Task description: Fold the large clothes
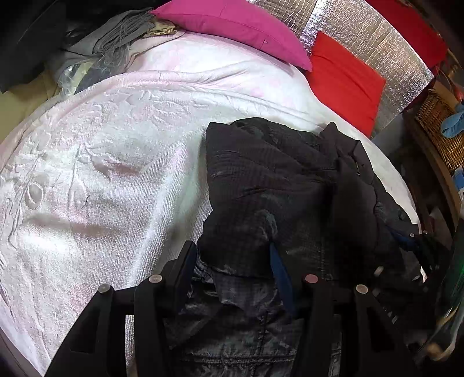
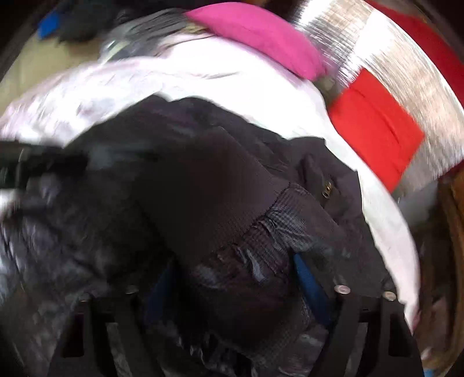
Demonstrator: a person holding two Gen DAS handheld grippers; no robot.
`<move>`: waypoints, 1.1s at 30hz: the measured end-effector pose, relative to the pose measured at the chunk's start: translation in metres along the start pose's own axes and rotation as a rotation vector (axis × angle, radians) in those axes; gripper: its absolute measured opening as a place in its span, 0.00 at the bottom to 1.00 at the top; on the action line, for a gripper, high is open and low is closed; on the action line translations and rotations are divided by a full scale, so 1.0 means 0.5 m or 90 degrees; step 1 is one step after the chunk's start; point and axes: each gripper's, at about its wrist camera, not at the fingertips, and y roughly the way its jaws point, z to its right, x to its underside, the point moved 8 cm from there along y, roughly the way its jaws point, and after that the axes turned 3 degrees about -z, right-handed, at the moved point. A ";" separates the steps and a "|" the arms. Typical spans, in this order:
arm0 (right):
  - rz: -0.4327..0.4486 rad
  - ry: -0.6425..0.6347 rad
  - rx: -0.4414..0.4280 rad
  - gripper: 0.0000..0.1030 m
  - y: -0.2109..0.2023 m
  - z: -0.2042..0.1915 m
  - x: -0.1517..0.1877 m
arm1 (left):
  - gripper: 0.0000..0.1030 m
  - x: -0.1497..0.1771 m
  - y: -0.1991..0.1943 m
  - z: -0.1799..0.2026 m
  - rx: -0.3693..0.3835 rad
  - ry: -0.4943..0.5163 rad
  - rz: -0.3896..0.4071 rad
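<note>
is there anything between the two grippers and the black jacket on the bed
Nothing visible. The black jacket already bunches between the left gripper fingers, and a fold sits between the right gripper fingers too, though that view is blurred.

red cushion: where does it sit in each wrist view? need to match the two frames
Left wrist: red cushion sits upper right, against the silver quilted wall, right of the pink cushion.
Right wrist: red cushion sits right of centre, blurred, against that wall.
Shared landmark: the pink cushion, top centre in both, at the head of the pale bedspread.
</note>
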 end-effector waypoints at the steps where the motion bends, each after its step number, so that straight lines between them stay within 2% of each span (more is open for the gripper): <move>1: 0.008 0.044 -0.014 0.57 -0.001 0.021 -0.001 | 0.52 0.000 0.002 0.002 0.000 0.000 0.000; 5: 0.045 0.207 -0.061 0.38 -0.033 0.127 0.021 | 0.52 0.000 0.001 0.009 -0.011 0.012 0.006; 9: 0.077 0.386 -0.143 0.38 -0.067 0.239 0.081 | 0.52 0.003 0.001 0.017 -0.023 0.022 0.011; 12: 0.091 0.508 -0.241 0.38 -0.069 0.303 0.163 | 0.52 0.004 0.006 0.023 -0.026 0.021 0.010; 13: 0.093 0.526 -0.272 0.38 -0.070 0.307 0.186 | 0.52 0.004 0.007 0.027 -0.033 0.024 0.012; 14: 0.094 0.542 -0.297 0.40 -0.070 0.310 0.208 | 0.52 0.004 0.009 0.029 -0.036 0.027 0.013; 15: 0.092 0.558 -0.316 0.53 -0.068 0.310 0.229 | 0.52 0.005 0.010 0.034 -0.040 0.031 0.014; 17: 0.099 0.598 -0.359 0.68 -0.063 0.313 0.261 | 0.52 0.008 0.013 0.042 -0.043 0.033 0.016; 18: 0.105 0.615 -0.380 0.72 -0.062 0.313 0.269 | 0.52 0.008 0.013 0.044 -0.044 0.033 0.017; 20: 0.121 0.659 -0.426 0.73 -0.059 0.321 0.285 | 0.52 0.009 0.013 0.050 -0.048 0.036 0.022; 26: 0.174 0.772 -0.470 0.73 -0.042 0.364 0.336 | 0.52 0.006 0.001 0.064 -0.054 0.061 0.051; 28: 0.187 0.768 -0.460 0.67 -0.043 0.367 0.333 | 0.52 0.003 0.001 0.071 -0.063 0.077 0.059; 29: 0.185 0.758 -0.432 0.51 -0.043 0.370 0.325 | 0.52 0.004 0.005 0.077 -0.072 0.088 0.061; 30: 0.177 0.749 -0.412 0.23 -0.033 0.372 0.316 | 0.52 0.003 0.008 0.080 -0.079 0.095 0.062; 33: 0.186 0.728 -0.368 0.19 -0.040 0.379 0.304 | 0.52 -0.001 0.006 0.092 -0.090 0.111 0.076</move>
